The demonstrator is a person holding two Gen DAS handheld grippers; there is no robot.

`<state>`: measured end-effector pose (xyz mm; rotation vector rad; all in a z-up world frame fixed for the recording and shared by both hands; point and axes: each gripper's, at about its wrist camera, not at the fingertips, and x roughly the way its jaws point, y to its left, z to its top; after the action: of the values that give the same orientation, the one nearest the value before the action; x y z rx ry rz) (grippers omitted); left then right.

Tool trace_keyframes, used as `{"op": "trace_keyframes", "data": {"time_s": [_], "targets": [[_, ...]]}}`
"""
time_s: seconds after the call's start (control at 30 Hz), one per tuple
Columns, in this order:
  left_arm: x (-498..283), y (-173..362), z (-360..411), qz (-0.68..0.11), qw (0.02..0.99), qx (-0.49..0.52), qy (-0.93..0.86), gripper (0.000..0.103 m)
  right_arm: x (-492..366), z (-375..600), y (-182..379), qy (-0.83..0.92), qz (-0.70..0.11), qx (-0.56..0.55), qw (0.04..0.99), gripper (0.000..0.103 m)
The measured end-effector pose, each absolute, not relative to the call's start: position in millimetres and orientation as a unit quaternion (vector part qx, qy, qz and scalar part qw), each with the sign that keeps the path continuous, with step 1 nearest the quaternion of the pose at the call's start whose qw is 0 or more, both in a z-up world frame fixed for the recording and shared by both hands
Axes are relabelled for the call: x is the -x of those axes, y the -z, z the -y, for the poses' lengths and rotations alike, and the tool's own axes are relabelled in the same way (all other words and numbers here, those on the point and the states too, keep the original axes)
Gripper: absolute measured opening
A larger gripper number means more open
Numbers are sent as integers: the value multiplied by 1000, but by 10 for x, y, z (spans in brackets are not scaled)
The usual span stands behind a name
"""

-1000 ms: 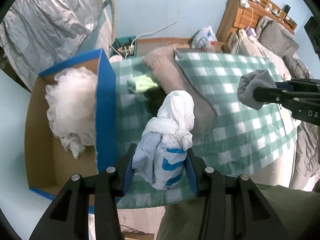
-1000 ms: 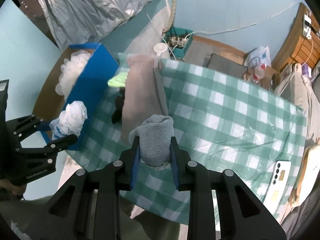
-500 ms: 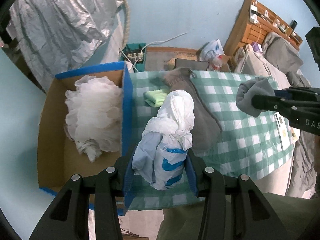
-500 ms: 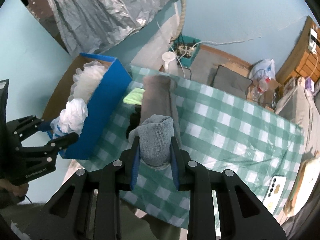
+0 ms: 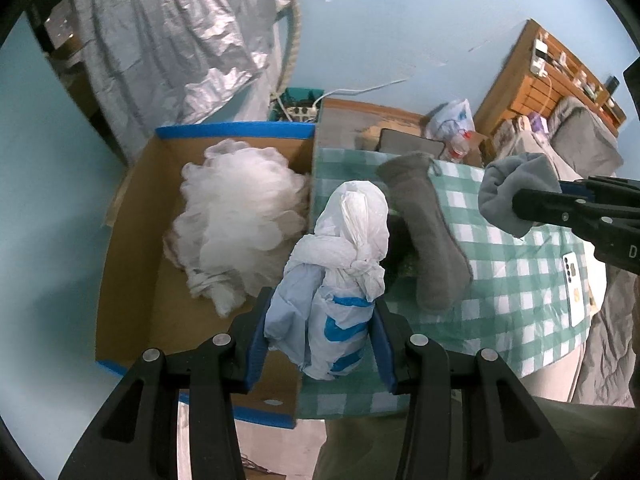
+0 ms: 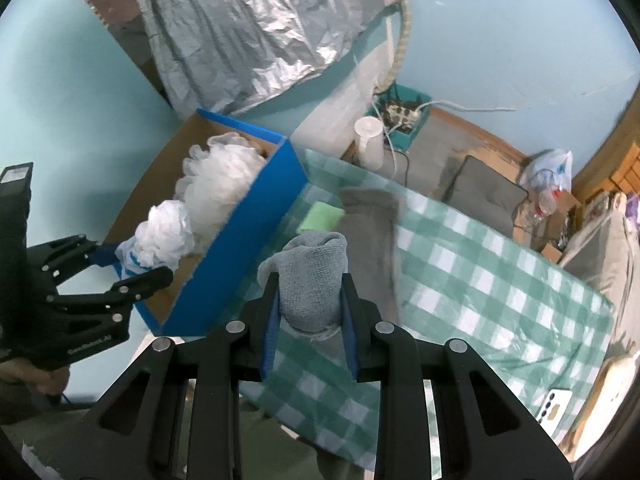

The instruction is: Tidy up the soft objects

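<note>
My left gripper (image 5: 320,340) is shut on a knotted white and blue plastic bag bundle (image 5: 340,276), held above the near right wall of the blue cardboard box (image 5: 132,300). A white mesh pouf (image 5: 236,216) lies inside the box. My right gripper (image 6: 310,314) is shut on a rolled grey sock (image 6: 312,276), held above the green checked tablecloth (image 6: 480,280) close to the box (image 6: 248,248). The sock (image 5: 516,192) and the bag bundle (image 6: 160,236) each show in the other wrist view.
A long grey soft piece (image 5: 428,236) and a light green cloth (image 6: 322,216) lie on the tablecloth beside the box. A phone (image 5: 574,284) lies at the cloth's right edge. A white jug (image 6: 368,140), a power strip and bags stand on the floor behind.
Both grippers have moved left toward the box, each still holding its item. The left gripper's bag bundle now hangs over the box's right wall, and more of the box interior shows.
</note>
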<state>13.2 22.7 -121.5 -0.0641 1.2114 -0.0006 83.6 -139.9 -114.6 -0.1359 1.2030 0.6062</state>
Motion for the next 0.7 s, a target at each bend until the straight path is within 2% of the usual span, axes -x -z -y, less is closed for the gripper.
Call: {"op": "trace_keyframes", "data": {"time_s": [0.7], "targets": [[43, 1276, -1043, -560, 821, 81, -74, 46, -871, 229, 1191, -365, -546, 119, 745, 26]]}}
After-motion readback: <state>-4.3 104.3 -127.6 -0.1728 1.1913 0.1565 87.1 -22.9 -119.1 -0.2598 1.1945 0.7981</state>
